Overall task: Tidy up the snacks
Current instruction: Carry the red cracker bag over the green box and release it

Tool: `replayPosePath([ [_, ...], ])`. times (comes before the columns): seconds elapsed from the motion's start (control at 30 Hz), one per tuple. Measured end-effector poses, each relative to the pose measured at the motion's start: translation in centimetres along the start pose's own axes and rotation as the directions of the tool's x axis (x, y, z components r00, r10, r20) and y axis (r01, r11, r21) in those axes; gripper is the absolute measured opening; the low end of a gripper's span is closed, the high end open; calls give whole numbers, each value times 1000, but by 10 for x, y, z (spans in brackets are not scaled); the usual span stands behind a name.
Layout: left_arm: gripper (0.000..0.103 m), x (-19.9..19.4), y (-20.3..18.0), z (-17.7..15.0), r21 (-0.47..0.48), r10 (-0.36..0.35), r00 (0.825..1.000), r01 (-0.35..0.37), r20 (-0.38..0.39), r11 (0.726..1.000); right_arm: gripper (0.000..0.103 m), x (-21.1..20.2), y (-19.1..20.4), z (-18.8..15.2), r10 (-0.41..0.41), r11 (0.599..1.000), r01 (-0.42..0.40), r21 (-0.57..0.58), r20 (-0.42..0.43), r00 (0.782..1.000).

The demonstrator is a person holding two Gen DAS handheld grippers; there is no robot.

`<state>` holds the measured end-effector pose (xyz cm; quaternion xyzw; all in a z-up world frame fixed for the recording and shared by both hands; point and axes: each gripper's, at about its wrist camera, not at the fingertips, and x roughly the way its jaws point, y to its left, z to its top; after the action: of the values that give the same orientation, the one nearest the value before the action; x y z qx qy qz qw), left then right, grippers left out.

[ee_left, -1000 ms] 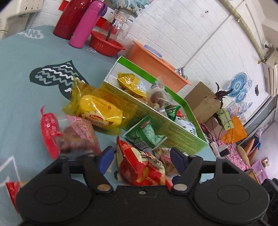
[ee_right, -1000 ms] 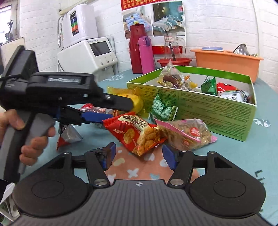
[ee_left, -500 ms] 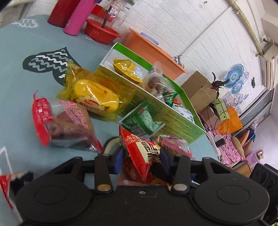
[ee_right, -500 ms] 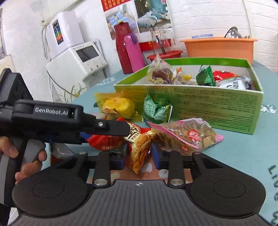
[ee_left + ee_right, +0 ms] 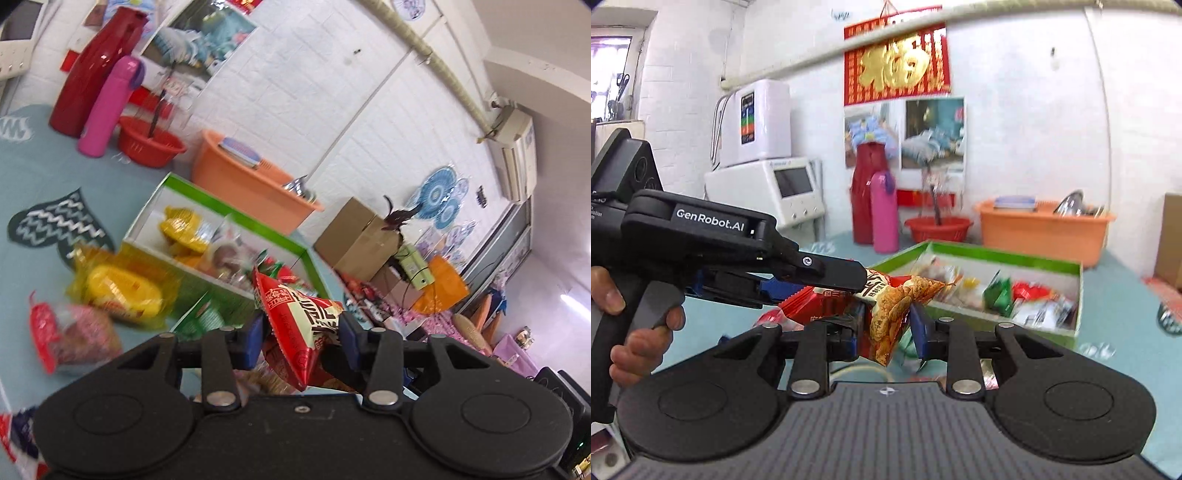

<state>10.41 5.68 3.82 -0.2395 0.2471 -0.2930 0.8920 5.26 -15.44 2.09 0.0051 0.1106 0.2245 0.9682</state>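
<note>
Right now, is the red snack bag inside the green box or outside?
Outside: the red snack bag hangs above the table, pinched by both tongs, short of the green box.

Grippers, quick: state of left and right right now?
Left gripper: closed on the red snack bag, lifted off the table.
Right gripper: closed on the same bag, other end.

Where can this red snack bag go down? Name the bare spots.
Bare tablecloth lies right of the green box, and around the dark heart print between box and pink flask. Crowded: along the box's front, where the yellow pack and pink pack lie. The red snack bag should fit either.
</note>
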Motion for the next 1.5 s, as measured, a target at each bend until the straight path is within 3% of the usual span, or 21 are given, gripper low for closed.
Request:
replayPosePath([
  [0.37,55,68,3,33,32,-57,998,56,5,998,47,31,-45,18,-109,994,109,-17,40,993],
  [0.67,56,121,26,45,35,-41,999,42,-29,998,46,72,-75,8,-173,985,173,-20,15,985],
  [0.7,63,127,29,45,45,-33,998,35,-44,998,50,77,-77,5,-180,983,181,-28,7,984],
  [0.73,88,134,32,45,54,-17,998,21,-68,998,53,84,-79,1,-192,981,191,-41,-11,981],
  [0.77,101,135,34,44,62,-3,998,7,-65,998,63,90,-80,-3,-201,979,199,-51,-32,979],
  [0.8,103,133,33,42,75,0,999,3,-39,997,85,93,-80,-6,-209,977,206,-62,-48,977],
  [0.83,103,128,32,41,88,2,1000,0,-21,996,98,93,-80,-10,-217,974,214,-72,-45,975],
  [0.87,103,124,29,41,98,7,1000,-6,-4,995,103,92,-79,-14,-223,972,220,-85,-30,974],
  [1.0,103,113,23,44,100,39,999,-40,12,994,103,84,-70,-14,-243,961,241,-139,4,970],
  [1.13,103,92,16,43,77,35,999,-38,33,996,103,59,-57,-5,-247,952,262,-161,107,963],
  [1.27,103,60,-1,37,93,34,996,-41,77,995,103,29,-41,1,-254,937,292,-191,198,947],
  [1.5,103,5,-15,17,47,32,992,-38,123,998,103,-16,-21,5,-230,936,291,-198,280,932],
])
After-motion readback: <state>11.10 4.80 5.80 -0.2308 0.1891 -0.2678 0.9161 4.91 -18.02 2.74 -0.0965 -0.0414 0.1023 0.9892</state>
